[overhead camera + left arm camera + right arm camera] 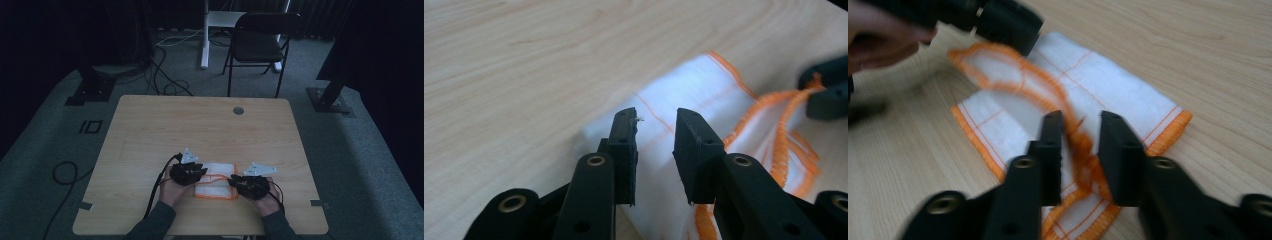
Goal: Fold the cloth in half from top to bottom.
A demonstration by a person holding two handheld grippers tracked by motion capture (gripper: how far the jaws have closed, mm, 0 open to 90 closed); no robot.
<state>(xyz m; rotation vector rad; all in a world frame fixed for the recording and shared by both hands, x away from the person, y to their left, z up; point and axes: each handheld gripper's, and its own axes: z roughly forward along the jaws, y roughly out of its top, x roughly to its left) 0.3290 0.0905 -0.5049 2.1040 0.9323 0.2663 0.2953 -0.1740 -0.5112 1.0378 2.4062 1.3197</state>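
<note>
Cloth (216, 180), white with orange edges, lies folded near the table's (150, 130) front edge between the left gripper (189, 173) and right gripper (248, 185), both half open and empty; soft, light, best pinched at a corner.

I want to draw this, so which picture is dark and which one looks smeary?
High view: dim all over, the room behind nearly black, the cloth the brightest spot. Left gripper view: bright, the cloth's far end washed out. Right gripper view: smeary, most of all the other gripper at the top.
</note>
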